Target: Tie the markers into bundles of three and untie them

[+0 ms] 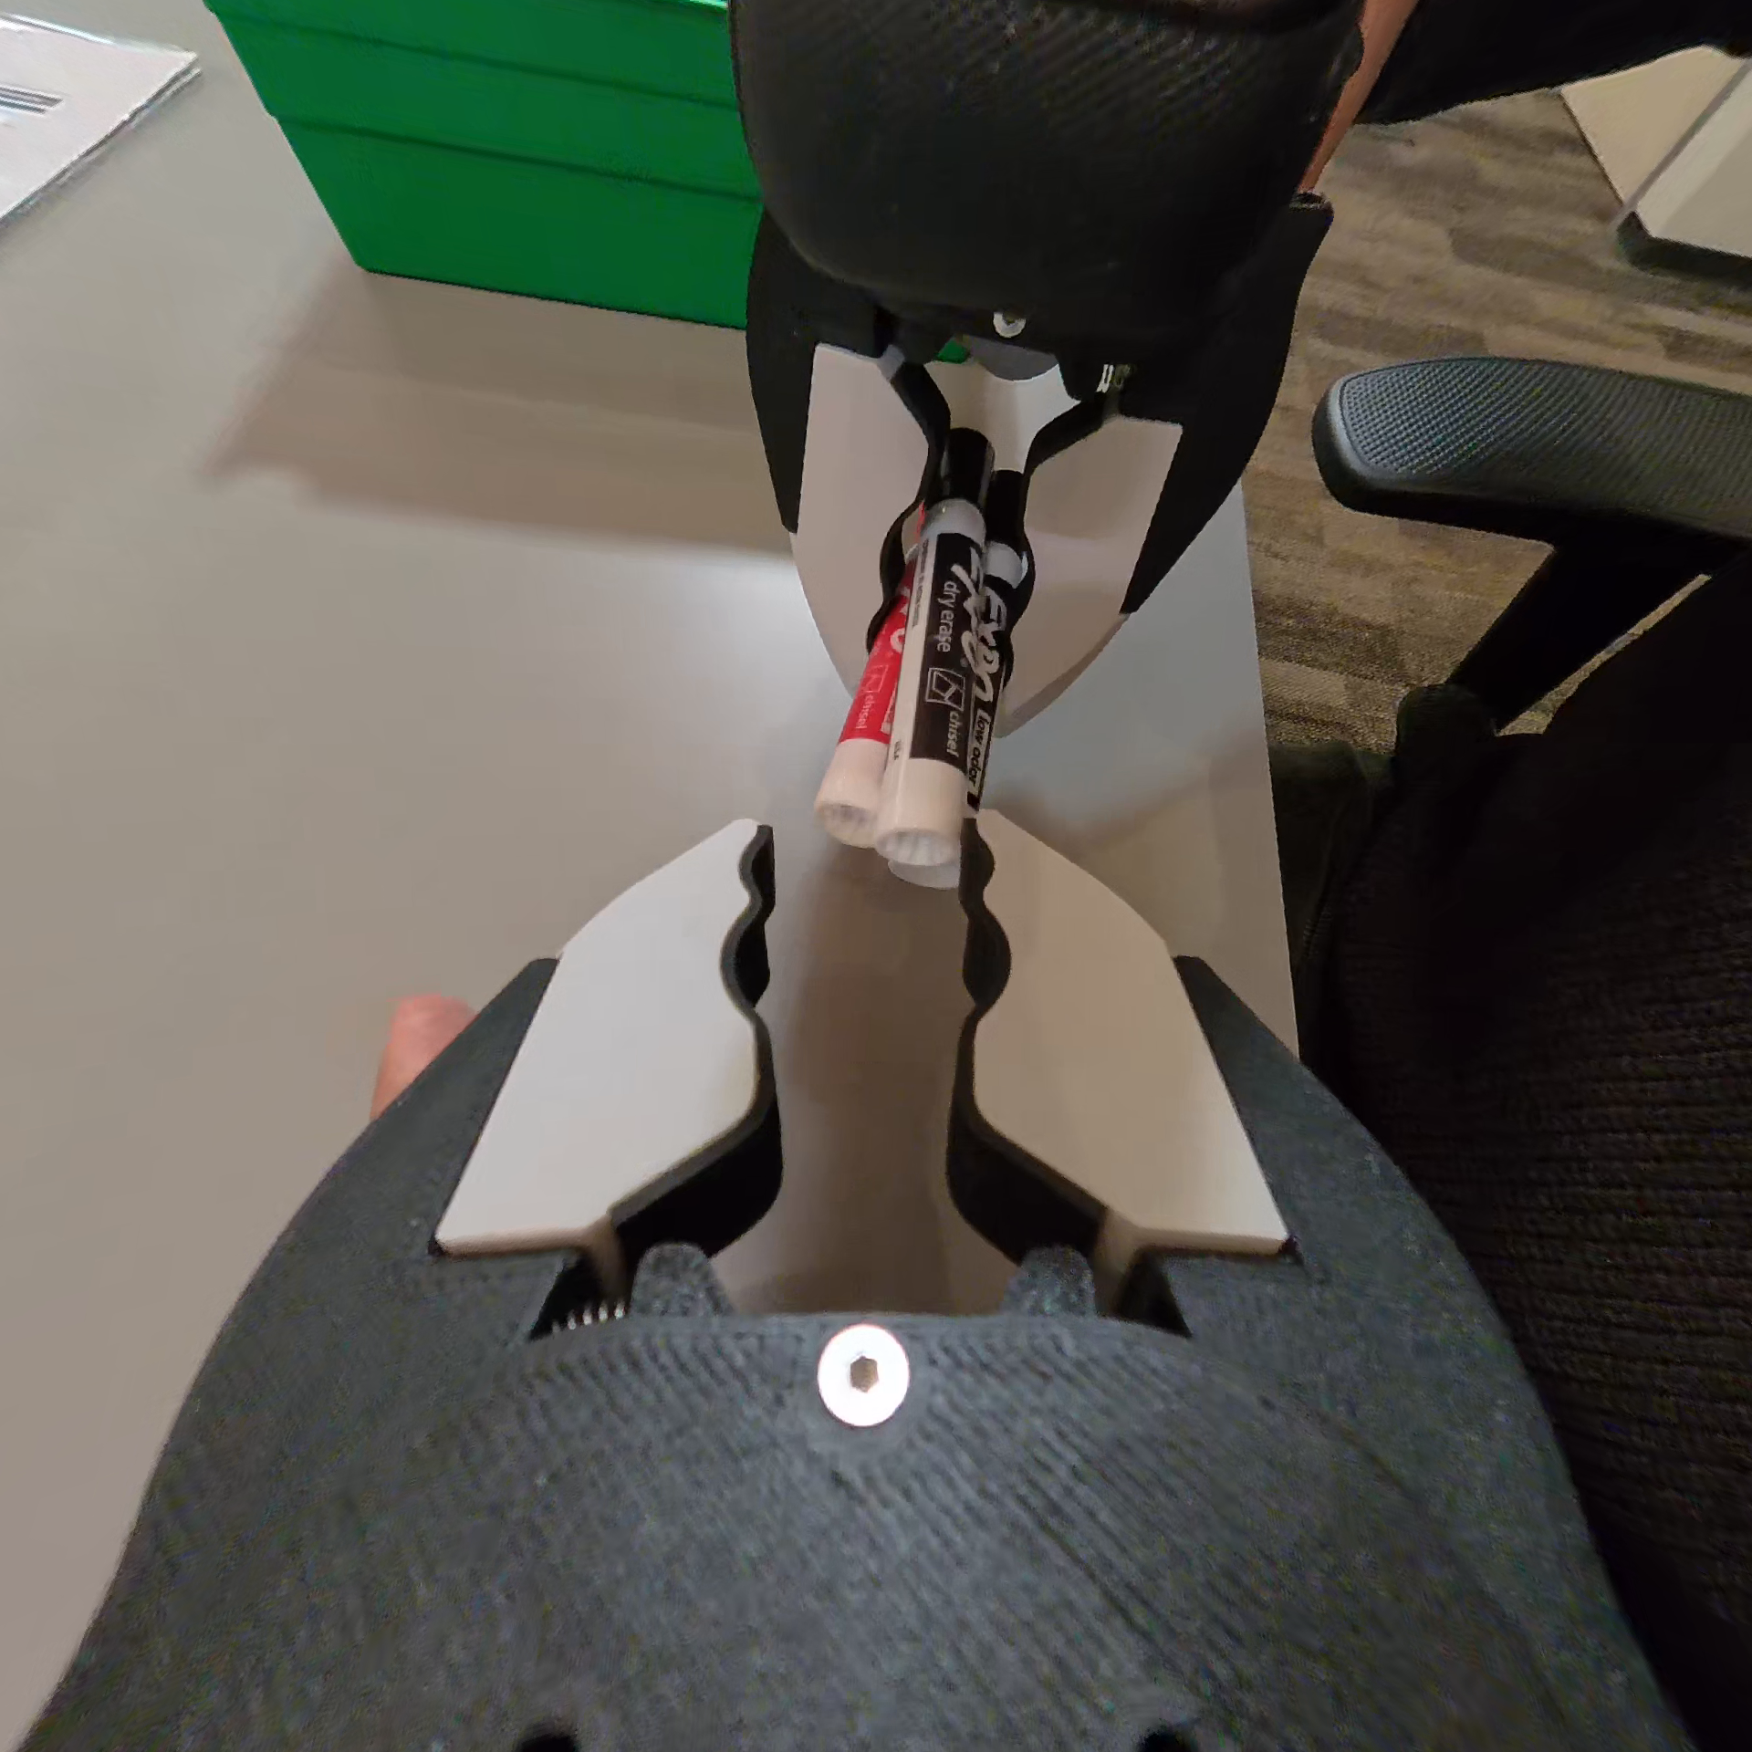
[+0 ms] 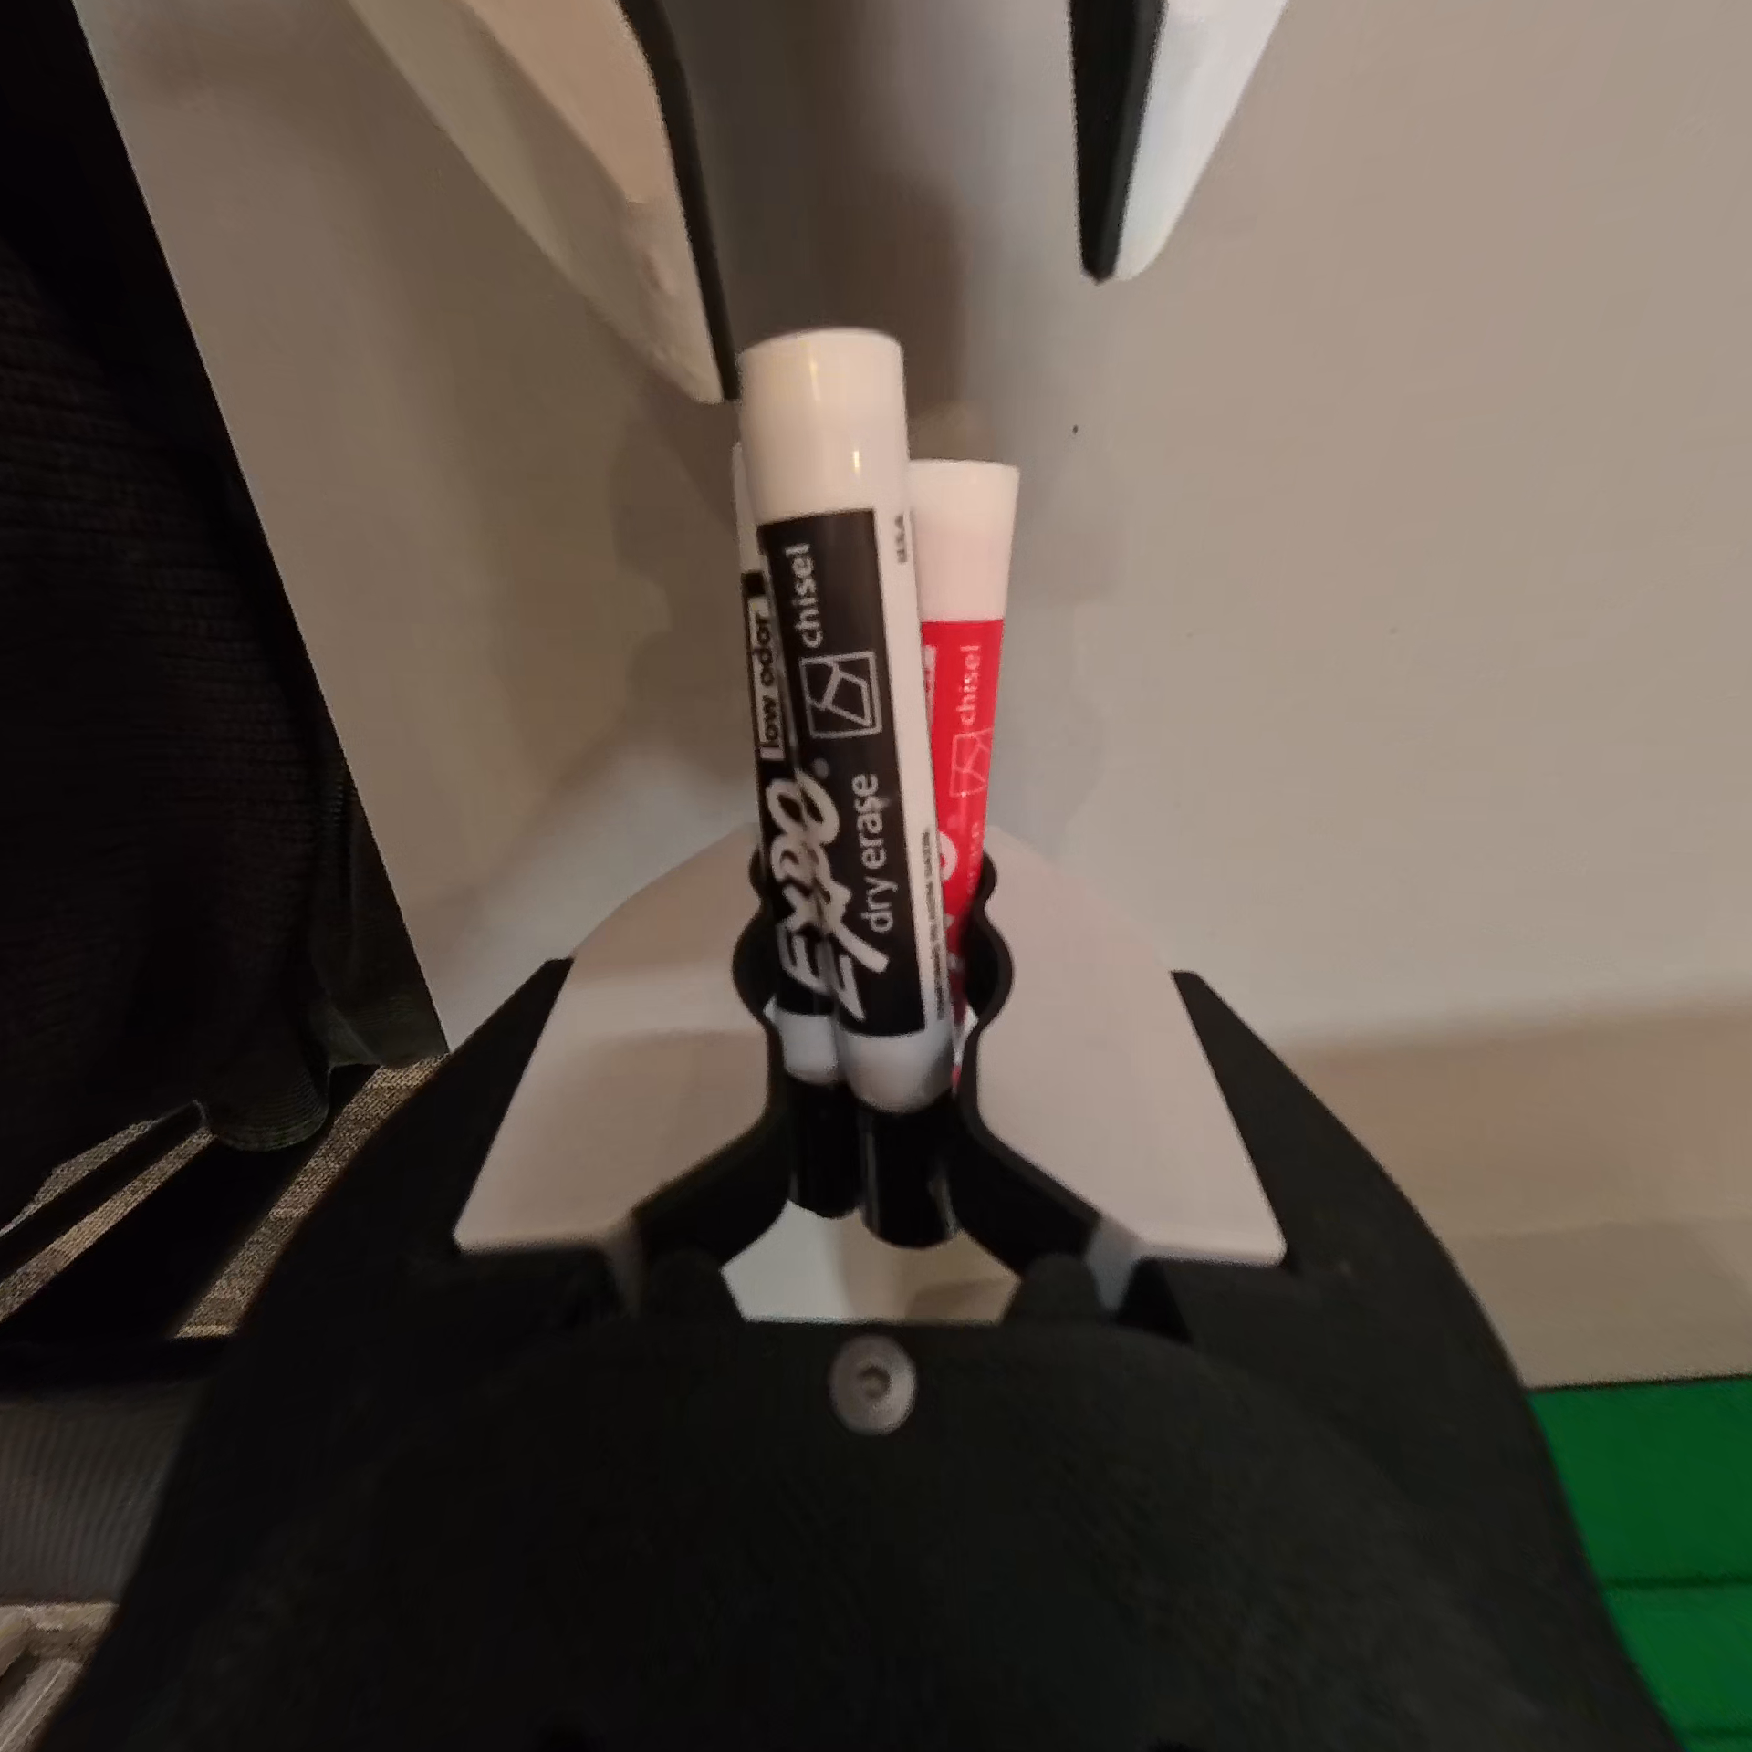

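Observation:
Three dry-erase markers, two black and one red, are held as a bunch. In the right wrist view my right gripper (image 2: 872, 872) is shut on them near their capped ends: the front black marker (image 2: 839, 711), a second black one (image 2: 770, 730) behind it and the red marker (image 2: 962, 692). In the left wrist view the right gripper (image 1: 939, 683) comes down from the top, and the black marker (image 1: 948, 664) and red marker (image 1: 867, 702) point their white ends at my left gripper (image 1: 867, 853). The left gripper is open and empty, its tips right at the marker ends; it also shows in the right wrist view (image 2: 910, 332).
A beige table (image 1: 284, 758) lies under both grippers, its right edge close by. Stacked green bins (image 1: 531, 161) stand at the back, with a sheet of paper (image 1: 66, 104) at the far left. A black chair armrest (image 1: 1536, 446) and a person's dark clothing (image 1: 1564, 1043) are at the right. Spacing between my two grippers at the tips: around 9 cm.

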